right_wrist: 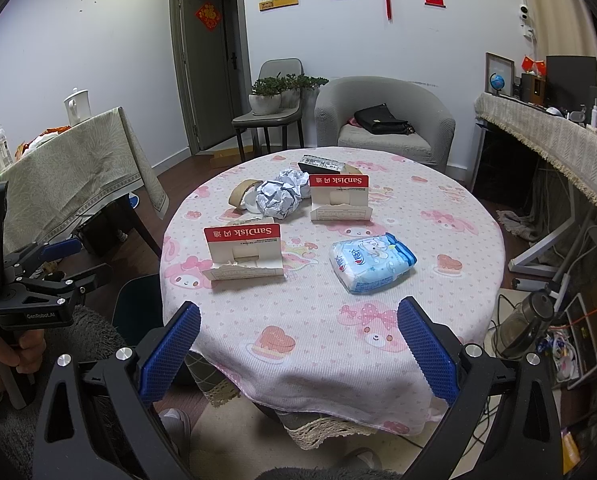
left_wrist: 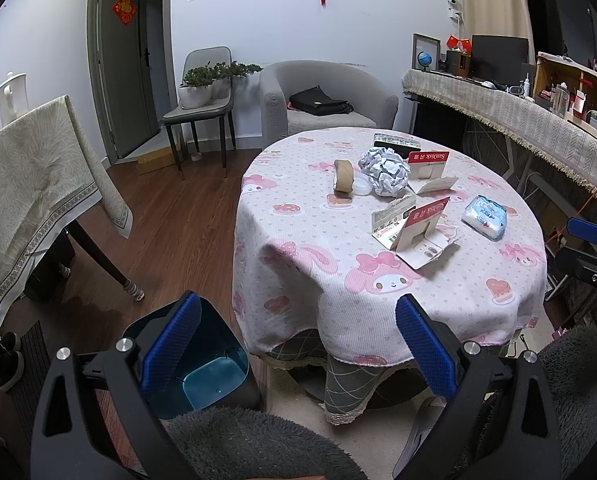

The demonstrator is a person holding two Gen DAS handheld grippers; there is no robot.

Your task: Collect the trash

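A round table (left_wrist: 418, 300) (right_wrist: 298, 360) with a pink cartoon cloth holds trash: a crumpled paper ball (left_wrist: 384, 172) (right_wrist: 280, 196), a cardboard tape core (left_wrist: 343, 176) (right_wrist: 242, 194), two opened SanDisk card packages (left_wrist: 422, 228) (right_wrist: 244, 250) (right_wrist: 340, 196) (left_wrist: 428, 162), a blue tissue pack (left_wrist: 484, 216) (right_wrist: 372, 262) and a dark box (left_wrist: 396, 142) (right_wrist: 322, 164). A dark bin (left_wrist: 214, 376) with a blue liner stands on the floor left of the table. My left gripper (left_wrist: 298, 344) is open and empty, over the bin and table edge. My right gripper (right_wrist: 298, 348) is open and empty at the table's near edge.
A second clothed table (left_wrist: 30, 184) (right_wrist: 74, 160) stands at the left. A grey armchair (left_wrist: 322, 96) with a black bag and a chair with potted plants (left_wrist: 202, 92) stand behind. A cluttered counter (left_wrist: 518, 112) runs along the right, with cables and a kettle (right_wrist: 526, 324) on the floor.
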